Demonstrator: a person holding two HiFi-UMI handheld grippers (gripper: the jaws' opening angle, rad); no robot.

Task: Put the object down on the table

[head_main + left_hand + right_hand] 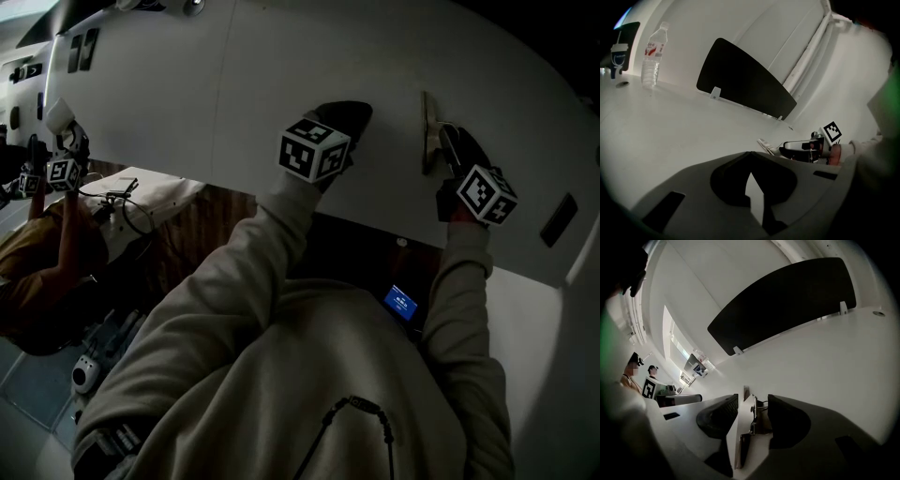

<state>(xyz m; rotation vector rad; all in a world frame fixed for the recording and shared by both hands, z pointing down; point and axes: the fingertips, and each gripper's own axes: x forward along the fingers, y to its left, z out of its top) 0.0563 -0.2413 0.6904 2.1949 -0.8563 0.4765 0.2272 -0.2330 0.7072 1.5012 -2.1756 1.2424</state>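
Observation:
A thin flat board with a metal clip [745, 427] stands on edge on the white table [234, 94]; in the head view the board [428, 131] rises just left of my right gripper [442, 133]. My right gripper [752, 401] is open. The board stands between its jaws, close to the left one, with a gap on the clip side. My left gripper [352, 112] rests on the table to the left, apart from the board. In the left gripper view, my left gripper [749, 157] is shut with nothing held, and the board [766, 146] shows beyond it.
A black divider panel [745, 84] stands across the far side of the table. A water bottle [652, 54] and a small dark device [621, 51] are at the far left. Another person [56, 187] with grippers is off the table's left edge.

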